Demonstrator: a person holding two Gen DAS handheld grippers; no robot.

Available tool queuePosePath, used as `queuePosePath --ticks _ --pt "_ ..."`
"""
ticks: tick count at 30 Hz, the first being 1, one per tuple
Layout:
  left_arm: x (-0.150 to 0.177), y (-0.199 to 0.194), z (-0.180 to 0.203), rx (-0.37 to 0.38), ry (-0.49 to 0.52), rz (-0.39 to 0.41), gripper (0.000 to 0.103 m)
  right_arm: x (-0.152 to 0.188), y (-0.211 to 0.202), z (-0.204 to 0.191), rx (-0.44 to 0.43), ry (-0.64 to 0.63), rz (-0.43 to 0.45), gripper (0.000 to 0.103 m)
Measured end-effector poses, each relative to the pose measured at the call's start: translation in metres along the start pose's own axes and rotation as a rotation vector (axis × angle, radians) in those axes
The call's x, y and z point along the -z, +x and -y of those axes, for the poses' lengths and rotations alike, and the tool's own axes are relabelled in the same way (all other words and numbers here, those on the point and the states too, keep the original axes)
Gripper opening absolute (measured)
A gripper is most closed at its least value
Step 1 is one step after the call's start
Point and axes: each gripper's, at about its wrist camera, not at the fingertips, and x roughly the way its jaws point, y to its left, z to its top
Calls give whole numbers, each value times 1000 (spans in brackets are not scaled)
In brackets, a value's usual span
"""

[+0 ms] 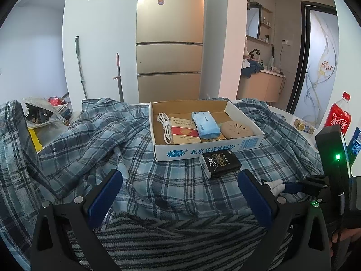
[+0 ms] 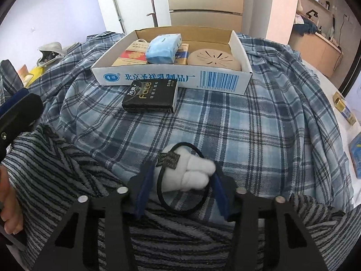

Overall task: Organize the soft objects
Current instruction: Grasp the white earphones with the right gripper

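My right gripper [image 2: 180, 176] is shut on a white fluffy hair tie [image 2: 191, 174] with a black elastic loop, held just above the plaid cloth [image 2: 248, 124]; it shows at the right of the left wrist view [image 1: 276, 186]. My left gripper [image 1: 180, 180] is open and empty over the plaid cloth [image 1: 112, 140], near a striped fuzzy fabric [image 1: 176, 244]. A black tissue pack [image 1: 220, 161] lies in front of the cardboard box [image 1: 203, 152]. The box [image 2: 171, 78] holds a blue tissue pack [image 2: 163, 48], a red carton, a white cable and a beige round disc [image 2: 214, 58].
A red drink bottle [image 1: 338, 117] and a small yellow box [image 1: 303, 126] stand on the white table at right. A bag of clutter [image 1: 42, 113] sits at far left. A fridge and mop handles stand behind the table.
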Motion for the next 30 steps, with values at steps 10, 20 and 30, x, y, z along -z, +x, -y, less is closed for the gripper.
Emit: queuePosePath --ticks 10,20,30 --pt "-10 -13 8 -43 19 58 103 -10 -30 10 -41 28 84 32" --pt "-62 -32 39 1 52 134 103 -51 -112 29 60 -10 342 32" --pt "-87 2 62 -16 12 145 103 -75 -119 29 111 -54 564 32"
